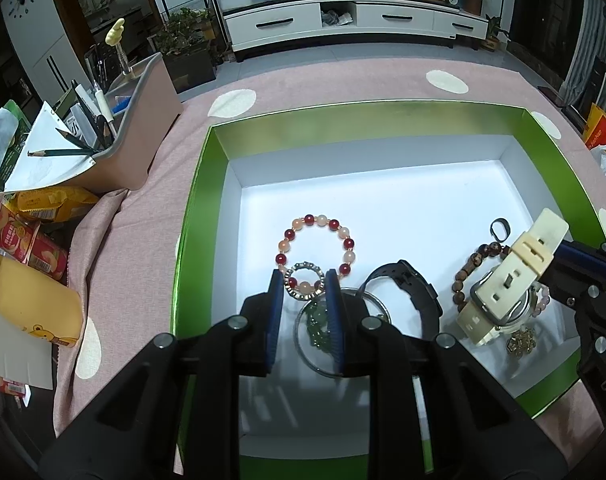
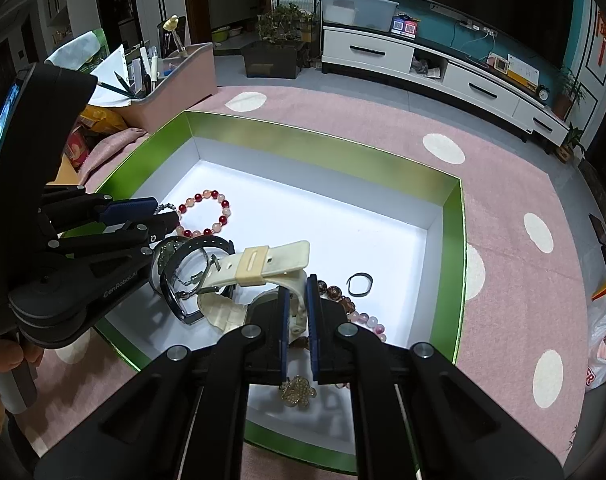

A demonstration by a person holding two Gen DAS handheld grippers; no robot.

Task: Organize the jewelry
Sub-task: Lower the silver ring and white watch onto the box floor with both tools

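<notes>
A green box (image 1: 207, 184) with a white floor holds the jewelry. My left gripper (image 1: 304, 286) is shut on a small silver ring bracelet (image 1: 299, 268), held over a red and peach bead bracelet (image 1: 320, 220). Below lie a silver bangle with a green pendant (image 1: 317, 330) and a black watch (image 1: 415, 284). My right gripper (image 2: 298, 294) is shut on the strap of a cream watch (image 2: 263, 264), lifted above the box floor; it also shows in the left wrist view (image 1: 515, 268). A brown bead bracelet (image 1: 469, 264), a black ring (image 1: 500, 229) and a gold pendant (image 2: 298, 392) lie nearby.
The box (image 2: 451, 248) sits on a pink dotted cloth (image 2: 503, 184). A pink organizer with pens (image 1: 143, 112) and snack packs and cans (image 1: 35, 236) stand to the left. A plastic bag (image 2: 603, 340) lies at the right.
</notes>
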